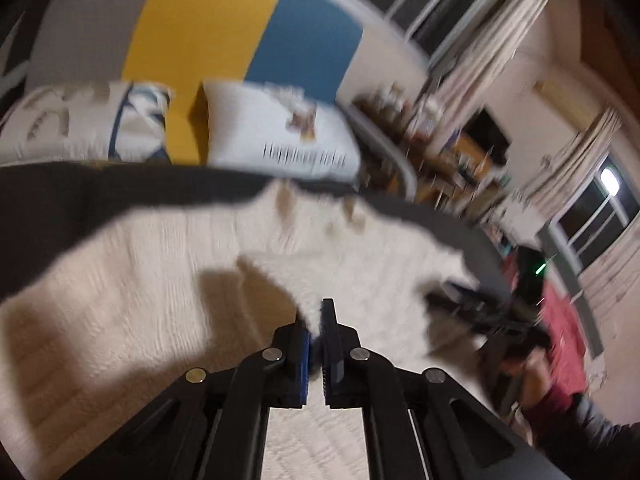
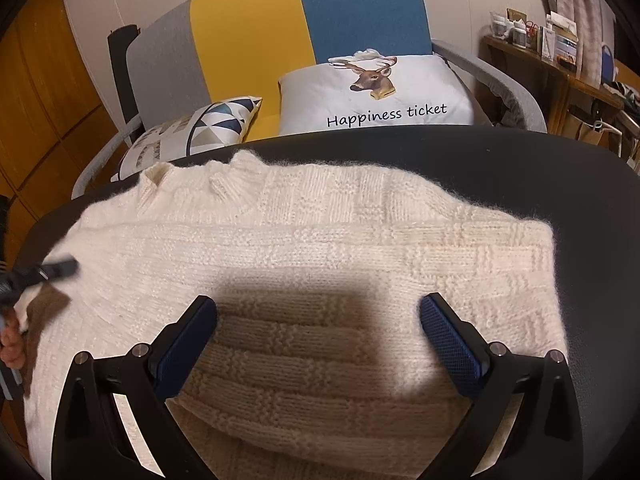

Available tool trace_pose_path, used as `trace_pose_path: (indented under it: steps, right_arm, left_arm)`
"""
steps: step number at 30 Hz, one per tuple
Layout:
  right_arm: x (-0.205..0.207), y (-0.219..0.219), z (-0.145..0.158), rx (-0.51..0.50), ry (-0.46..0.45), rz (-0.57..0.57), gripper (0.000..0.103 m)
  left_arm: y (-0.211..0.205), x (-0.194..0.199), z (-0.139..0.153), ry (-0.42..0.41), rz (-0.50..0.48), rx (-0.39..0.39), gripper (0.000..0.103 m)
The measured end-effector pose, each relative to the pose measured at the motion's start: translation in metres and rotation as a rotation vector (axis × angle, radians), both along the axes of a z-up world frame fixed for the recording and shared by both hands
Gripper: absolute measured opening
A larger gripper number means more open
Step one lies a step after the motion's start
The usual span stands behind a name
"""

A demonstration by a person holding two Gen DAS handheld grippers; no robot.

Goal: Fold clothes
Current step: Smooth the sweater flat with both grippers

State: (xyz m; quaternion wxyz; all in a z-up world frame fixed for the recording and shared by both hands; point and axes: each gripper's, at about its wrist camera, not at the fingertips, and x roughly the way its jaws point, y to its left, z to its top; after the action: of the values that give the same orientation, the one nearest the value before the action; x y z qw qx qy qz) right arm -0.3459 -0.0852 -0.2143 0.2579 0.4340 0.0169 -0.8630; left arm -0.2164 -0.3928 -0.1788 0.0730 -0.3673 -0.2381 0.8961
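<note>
Warm indoor light, left wrist view heavily motion-blurred, right wrist view sharp, dark shadow on the sweater [image 2: 304,312], fisheye bending, black vignetted corners.

The sweater [image 2: 304,264] lies flat on the worktop [image 2: 560,168], neck at 11 o'clock. Behind the worktop, at 12 o'clock, stands a sofa [image 2: 248,40] with two pillows [image 2: 376,92] side by side on it. A shelf [image 2: 540,56] stands at 2 o'clock, right of the sofa.
</note>
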Motion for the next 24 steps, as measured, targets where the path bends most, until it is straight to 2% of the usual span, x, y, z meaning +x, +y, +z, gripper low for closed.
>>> trace_pose_path:
  steps: [1,3,4,5,7,8,10,14,17,18,19,23,24]
  right_arm:
    - [0.000,0.000,0.000,0.000,0.000,0.000,0.103]
    - [0.000,0.001,0.000,-0.004,0.000,-0.001,0.103]
    - [0.000,0.001,0.000,-0.005,0.000,-0.001,0.103]
    - [0.000,0.001,0.000,-0.005,0.000,-0.001,0.103]
    - [0.000,0.001,0.000,-0.005,0.001,0.000,0.103]
    - [0.000,0.001,-0.001,-0.005,0.001,0.000,0.103]
    - [0.000,0.002,-0.001,-0.007,0.001,0.000,0.103]
    - [0.000,0.002,-0.001,-0.007,0.002,0.002,0.103]
    - [0.000,0.003,-0.001,-0.013,0.002,0.002,0.103]
    - [0.000,0.003,-0.001,-0.016,0.002,0.002,0.103]
    - [0.000,0.003,-0.001,-0.017,0.002,0.002,0.103]
    - [0.000,0.004,-0.001,-0.026,0.001,0.001,0.103]
    - [0.000,0.004,-0.001,-0.027,0.002,0.001,0.103]
  left_arm:
    - [-0.002,0.002,-0.001,-0.002,0.018,-0.010,0.003]
    - [-0.008,-0.004,-0.020,-0.103,0.046,-0.038,0.003]
    - [-0.011,-0.005,-0.031,-0.138,0.046,-0.006,0.004]
    - [-0.014,-0.004,-0.031,-0.122,0.048,0.029,0.005]
    - [-0.022,-0.001,-0.032,-0.104,0.055,0.120,0.021]
    - [-0.026,0.000,-0.032,-0.100,0.060,0.164,0.022]
    - [-0.032,-0.004,-0.031,-0.096,0.074,0.181,0.027]
    - [-0.036,-0.018,-0.033,-0.124,0.062,0.227,0.029]
    - [-0.042,-0.024,-0.031,-0.115,0.033,0.247,0.022]
    - [-0.041,-0.025,-0.028,-0.093,0.042,0.218,0.007]
    - [-0.041,-0.026,-0.025,-0.077,0.054,0.190,0.001]
    - [-0.040,-0.026,-0.030,-0.097,0.144,0.081,0.003]
    - [-0.040,-0.024,-0.036,-0.109,0.158,0.082,0.003]
